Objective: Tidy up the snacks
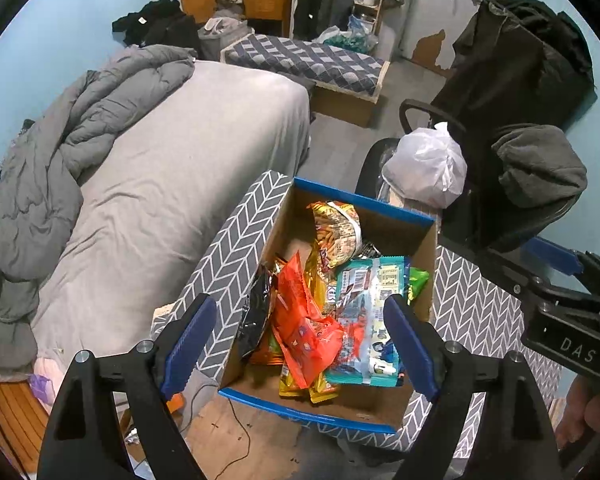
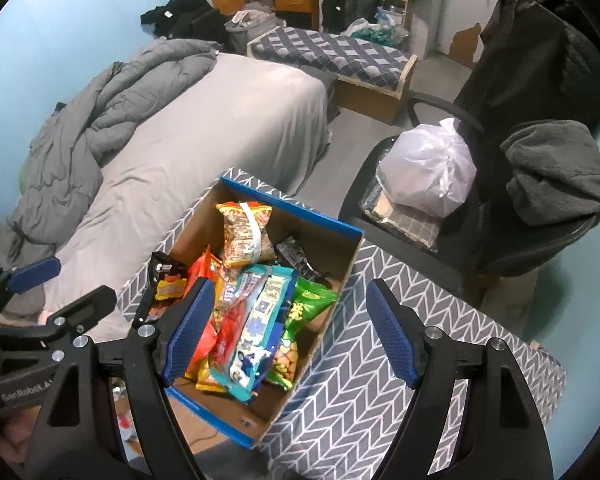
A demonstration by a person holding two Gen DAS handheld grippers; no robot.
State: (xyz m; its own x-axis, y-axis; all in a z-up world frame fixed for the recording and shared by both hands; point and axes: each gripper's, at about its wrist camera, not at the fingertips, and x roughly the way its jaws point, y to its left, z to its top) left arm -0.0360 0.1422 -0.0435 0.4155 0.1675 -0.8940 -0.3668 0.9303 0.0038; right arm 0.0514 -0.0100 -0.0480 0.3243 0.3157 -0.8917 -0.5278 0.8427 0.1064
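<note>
A cardboard box with blue rims [image 1: 364, 202] [image 2: 324, 220] stands on a grey chevron-patterned table [image 1: 236, 248] [image 2: 364, 380]. It holds several snack packets: a yellow-orange bag [image 1: 336, 228] [image 2: 246, 236], an orange packet [image 1: 300, 320], a teal packet [image 1: 370, 312] [image 2: 260, 320], a black packet [image 1: 256, 316] [image 2: 166, 276] and a green bag [image 2: 308, 304]. My left gripper [image 1: 300, 344] is open and empty above the box's near side. My right gripper [image 2: 290, 328] is open and empty above the box's right half.
A bed with a grey sheet [image 1: 180, 160] and a crumpled duvet [image 1: 60, 152] lies left of the table. A black office chair [image 1: 520, 160] [image 2: 500, 184] with a white plastic bag [image 1: 428, 168] [image 2: 428, 168] stands behind the table at the right. A cable [image 1: 236, 420] lies on the floor.
</note>
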